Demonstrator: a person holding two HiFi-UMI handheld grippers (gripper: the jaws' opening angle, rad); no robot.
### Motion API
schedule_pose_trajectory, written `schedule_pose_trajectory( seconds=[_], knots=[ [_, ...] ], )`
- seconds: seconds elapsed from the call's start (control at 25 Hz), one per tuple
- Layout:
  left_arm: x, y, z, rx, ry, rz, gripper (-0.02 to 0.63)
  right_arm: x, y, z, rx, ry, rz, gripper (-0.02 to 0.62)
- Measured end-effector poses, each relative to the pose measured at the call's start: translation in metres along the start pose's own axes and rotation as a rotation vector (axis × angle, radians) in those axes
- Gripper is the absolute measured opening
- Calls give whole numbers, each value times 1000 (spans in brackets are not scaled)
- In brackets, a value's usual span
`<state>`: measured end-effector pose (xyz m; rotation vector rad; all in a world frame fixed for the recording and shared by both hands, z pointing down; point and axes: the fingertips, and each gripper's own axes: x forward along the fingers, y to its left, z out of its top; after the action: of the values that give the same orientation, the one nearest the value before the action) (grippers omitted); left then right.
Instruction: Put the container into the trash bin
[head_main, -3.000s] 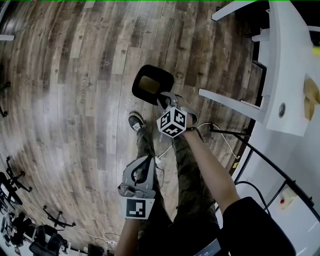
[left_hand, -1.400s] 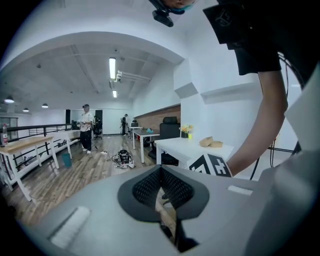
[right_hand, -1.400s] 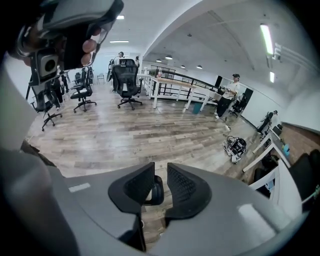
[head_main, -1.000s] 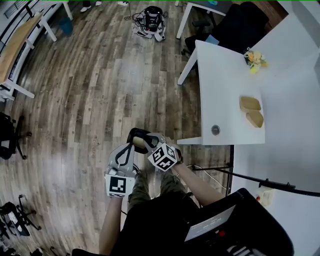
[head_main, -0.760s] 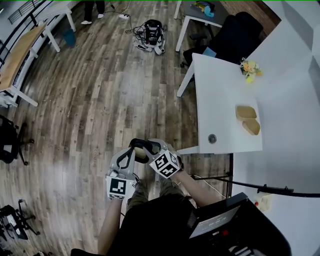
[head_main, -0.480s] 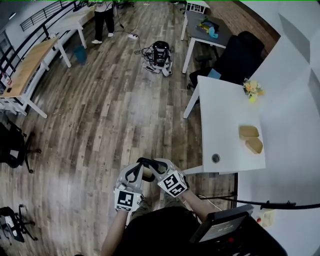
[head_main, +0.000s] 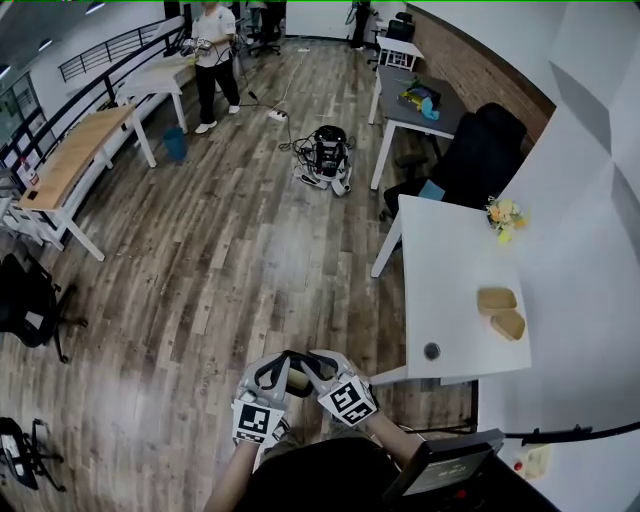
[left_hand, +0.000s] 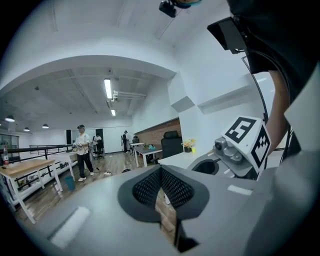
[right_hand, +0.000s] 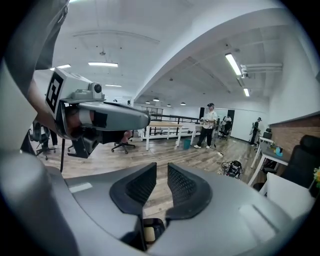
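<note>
Both claws empty, held side by side: left claw (left_hand: 161, 171) pressed shut, right claw (right_hand: 161, 174) narrow, closing on nothing. Two tan containers (head_main: 497, 300) sit at table (head_main: 440, 250) right edge. Dark bin-like shape (right_hand: 148, 231) with pale content shows below right claw; drop likely done.

Black trash bin (right_hand: 158, 224), upright, tan container (right_hand: 149, 234) inside

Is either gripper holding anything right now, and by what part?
Nothing is held: left gripper is shut empty; right gripper has its jaws closing on nothing.
</note>
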<state>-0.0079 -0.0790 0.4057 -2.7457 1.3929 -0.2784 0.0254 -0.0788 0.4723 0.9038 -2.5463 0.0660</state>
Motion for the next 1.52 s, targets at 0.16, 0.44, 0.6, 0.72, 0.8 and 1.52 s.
schedule_pose_trajectory(
  seconds=[0.16, 0.44, 0.6, 0.72, 0.8, 1.52],
  knots=[
    [3, 1, 8, -10, -15, 1, -2, -12, -11, 16, 34, -33, -35, 66],
    [15, -5, 37, -18, -49, -58, -2, -43, -37, 55, 68, -121, -150, 58],
    [39, -17, 63, 22, -116, -112, -2, -77, -70, 78, 85, -197, -250, 36],
    [57, -40, 82, 25, -119, -186, -2, -109, -90, 84, 125, -227, -321, 10],
    [71, -60, 93, 39, -154, -246, -2, -132, -100, 82, 154, -238, -367, 7],
    [110, -286, 143, 58, -176, -826, -2, -360, -118, -24, 279, -88, -981, 8]
  ],
)
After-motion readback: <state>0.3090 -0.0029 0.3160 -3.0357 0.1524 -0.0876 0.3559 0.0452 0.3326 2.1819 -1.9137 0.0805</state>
